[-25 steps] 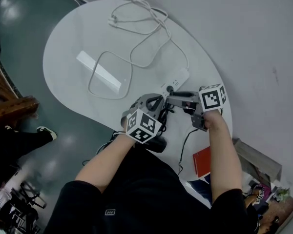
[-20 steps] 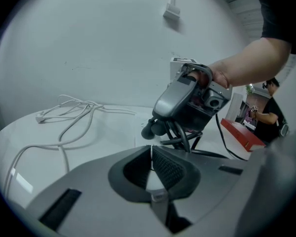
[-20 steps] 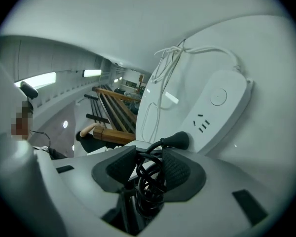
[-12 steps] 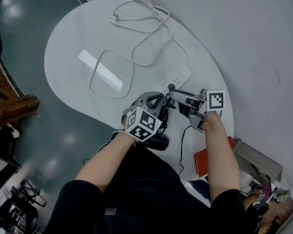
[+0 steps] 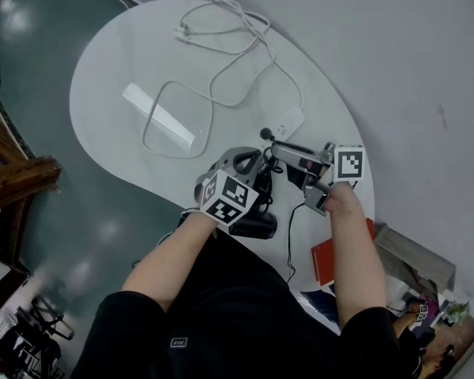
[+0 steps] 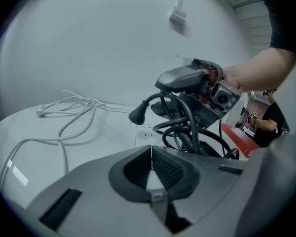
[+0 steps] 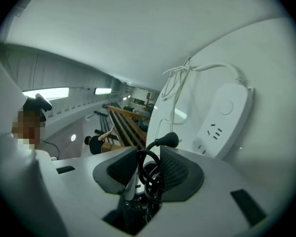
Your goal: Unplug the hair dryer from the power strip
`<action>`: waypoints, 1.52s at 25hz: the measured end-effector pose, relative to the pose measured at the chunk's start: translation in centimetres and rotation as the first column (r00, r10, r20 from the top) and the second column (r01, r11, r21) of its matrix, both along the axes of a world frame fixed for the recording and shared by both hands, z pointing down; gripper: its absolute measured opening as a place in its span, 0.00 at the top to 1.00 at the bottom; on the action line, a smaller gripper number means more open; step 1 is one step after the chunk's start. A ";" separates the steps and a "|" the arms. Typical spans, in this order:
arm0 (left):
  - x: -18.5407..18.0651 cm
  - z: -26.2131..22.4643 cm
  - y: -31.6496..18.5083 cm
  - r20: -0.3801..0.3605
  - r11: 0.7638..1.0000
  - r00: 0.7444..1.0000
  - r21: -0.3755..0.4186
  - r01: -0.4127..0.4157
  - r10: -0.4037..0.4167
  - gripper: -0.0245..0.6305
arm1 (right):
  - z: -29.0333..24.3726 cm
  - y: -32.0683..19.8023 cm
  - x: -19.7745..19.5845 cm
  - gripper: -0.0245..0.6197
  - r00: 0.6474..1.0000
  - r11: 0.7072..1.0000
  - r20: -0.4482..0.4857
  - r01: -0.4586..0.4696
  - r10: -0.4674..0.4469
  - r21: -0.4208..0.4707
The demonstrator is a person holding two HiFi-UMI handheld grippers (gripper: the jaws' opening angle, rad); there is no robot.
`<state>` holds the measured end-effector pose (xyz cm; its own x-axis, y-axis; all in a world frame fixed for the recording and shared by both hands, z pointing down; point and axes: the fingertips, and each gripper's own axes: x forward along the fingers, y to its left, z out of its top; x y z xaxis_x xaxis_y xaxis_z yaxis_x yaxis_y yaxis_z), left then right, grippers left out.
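The white power strip (image 5: 289,121) lies near the table's right edge, and its sockets (image 7: 214,132) show empty. The black plug (image 5: 265,133) hangs just off the strip's near end, also seen from the sides (image 7: 168,140) (image 6: 137,115). My right gripper (image 5: 278,153) holds the hair dryer's black cord (image 7: 147,169) looped between its pads, with the jaws closing on it. The black hair dryer (image 5: 257,225) lies at the table's near edge under my left gripper (image 5: 251,164). In its own view the left gripper (image 6: 150,154) is shut, pads together with nothing between them.
The strip's white cable (image 5: 221,69) loops across the white oval table (image 5: 110,61), with a white bar-shaped patch (image 5: 159,117) beside it. A red book (image 5: 330,260) lies at the near right. Grey wall runs on the right; wooden furniture (image 5: 16,176) stands on the left.
The right gripper rose and tilted, and the black plug came up out of the power strip with it. The left gripper stayed where it was.
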<state>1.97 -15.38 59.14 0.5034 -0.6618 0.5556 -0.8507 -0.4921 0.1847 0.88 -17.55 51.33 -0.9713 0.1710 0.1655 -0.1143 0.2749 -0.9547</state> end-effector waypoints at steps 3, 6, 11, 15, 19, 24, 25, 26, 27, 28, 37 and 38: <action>0.3 -0.1 0.0 0.007 1.000 1.000 -0.001 -0.001 0.001 0.94 | 0.1 -0.4 1.6 0.72 0.998 0.997 -0.010 -0.070 0.070 -0.019; 0.2 -0.1 0.0 -0.013 1.000 1.000 -0.016 -0.002 0.001 0.94 | 0.2 -0.4 3.4 0.72 0.993 0.993 -0.015 -0.116 0.116 -0.009; 0.2 -0.9 0.1 -0.054 1.000 0.998 -0.015 -0.022 0.021 0.94 | 2.5 -0.4 8.1 0.71 0.963 0.970 -0.114 -0.243 0.245 0.029; 0.1 -3.9 0.0 -0.066 0.997 0.997 0.063 -0.041 0.045 0.94 | 2.1 -2.2 12.4 0.72 0.871 0.878 -0.111 -0.475 0.479 0.059; -0.6 -7.8 -0.2 -0.075 0.988 0.994 0.136 -0.069 0.080 0.94 | -1.6 -3.3 15.7 0.71 0.760 0.752 -0.018 -0.639 0.650 0.163; -1.7 -13.5 0.1 -0.113 0.967 0.988 0.244 -0.076 0.106 0.94 | -8.5 -1.0 17.8 0.68 0.687 0.618 0.094 -0.697 0.720 0.363; -2.0 -14.6 0.1 -0.119 0.961 0.987 0.266 -0.075 0.109 0.94 | -9.7 -0.5 18.1 0.67 0.672 0.583 0.110 -0.702 0.732 0.408; -2.3 -15.7 0.0 -0.122 0.956 0.986 0.285 -0.072 0.111 0.94 | -11.0 0.0 18.4 0.67 0.658 0.548 0.128 -0.706 0.742 0.449; -2.5 -16.8 0.0 -0.124 0.951 0.986 0.301 -0.069 0.111 0.94 | -12.3 0.6 18.7 0.67 0.646 0.516 0.150 -0.709 0.748 0.481; -2.6 -17.9 0.1 -0.127 0.947 0.986 0.313 -0.065 0.110 0.94 | -13.7 1.2 19.0 0.67 0.638 0.488 0.176 -0.712 0.750 0.505; -0.4 -25.8 2.2 -0.066 0.918 0.991 0.389 -0.080 0.114 0.94 | -24.3 5.8 21.3 0.67 0.649 0.360 0.355 -0.707 0.673 0.609; 0.2 -26.7 2.4 -0.063 0.913 0.991 0.400 -0.082 0.117 0.94 | -25.0 6.3 21.6 0.67 0.658 0.349 0.358 -0.694 0.663 0.630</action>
<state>2.14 -13.02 32.47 0.6111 -0.7627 0.2118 -0.7836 -0.6207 0.0260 22.51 -11.21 26.29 -0.7094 -0.6936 -0.1255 -0.5452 0.6528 -0.5259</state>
